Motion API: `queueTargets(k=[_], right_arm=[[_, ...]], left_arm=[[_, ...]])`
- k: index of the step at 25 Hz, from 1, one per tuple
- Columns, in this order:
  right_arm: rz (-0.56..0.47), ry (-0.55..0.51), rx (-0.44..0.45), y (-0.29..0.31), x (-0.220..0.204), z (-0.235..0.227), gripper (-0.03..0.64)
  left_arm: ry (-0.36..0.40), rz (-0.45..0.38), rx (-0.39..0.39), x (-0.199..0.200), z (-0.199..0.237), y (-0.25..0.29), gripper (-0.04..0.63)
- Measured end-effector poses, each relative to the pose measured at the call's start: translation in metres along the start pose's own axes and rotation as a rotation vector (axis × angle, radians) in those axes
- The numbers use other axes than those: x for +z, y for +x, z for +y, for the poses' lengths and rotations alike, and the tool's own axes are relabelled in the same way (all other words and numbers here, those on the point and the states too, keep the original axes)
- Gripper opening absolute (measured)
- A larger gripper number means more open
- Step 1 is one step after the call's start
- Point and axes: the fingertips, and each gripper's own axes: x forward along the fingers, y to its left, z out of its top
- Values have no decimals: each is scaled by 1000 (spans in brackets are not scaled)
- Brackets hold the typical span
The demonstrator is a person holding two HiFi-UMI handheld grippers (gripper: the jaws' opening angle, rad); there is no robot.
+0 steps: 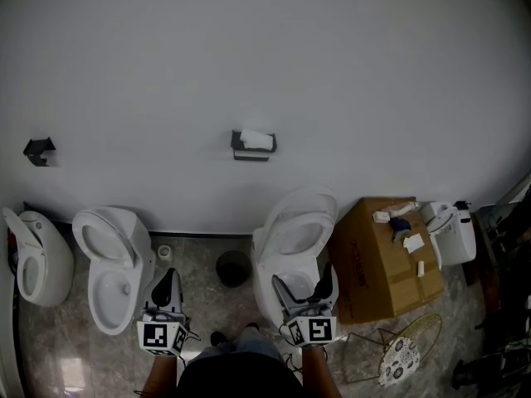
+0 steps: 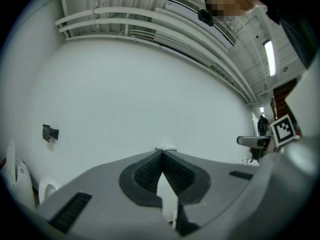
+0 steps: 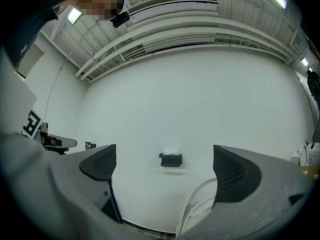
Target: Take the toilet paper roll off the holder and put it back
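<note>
A white toilet paper roll [image 1: 257, 139] sits on a dark wall holder [image 1: 250, 151] mid-wall, well above the toilets. The right gripper view shows the same roll [image 3: 171, 152] and holder [image 3: 171, 160] centred far ahead between the jaws. My left gripper [image 1: 169, 283] is low at the bottom left, its jaws closed together with nothing between them; the left gripper [image 2: 162, 154] tips meet in front of the wall. My right gripper [image 1: 304, 284] hangs over the middle toilet, jaws spread wide and empty; the right gripper [image 3: 165, 164] is far from the roll.
Three white toilets stand along the wall: one [image 1: 35, 255] far left, one [image 1: 114, 264] beside it, one [image 1: 292, 239] in the middle. A cardboard box [image 1: 383, 255] with small items sits right, a dark round bin [image 1: 233, 268] on the floor, another holder [image 1: 38, 150] at left.
</note>
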Motion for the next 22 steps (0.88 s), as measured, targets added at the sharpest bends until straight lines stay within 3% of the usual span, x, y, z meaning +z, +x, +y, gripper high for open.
queueTargets(k=[6,10,22], right_arm=[[-1,-7,6,11,-1,3,581],[-6,-10,4,25,-3,-3,581],[-16,-2,26,110,-18,-40,581]], left_arm=[[-14,1,0,-5,8,11,3],[-39,56,-13,3,-1,31,3],[-11,4,-5,-9,8,115,3]])
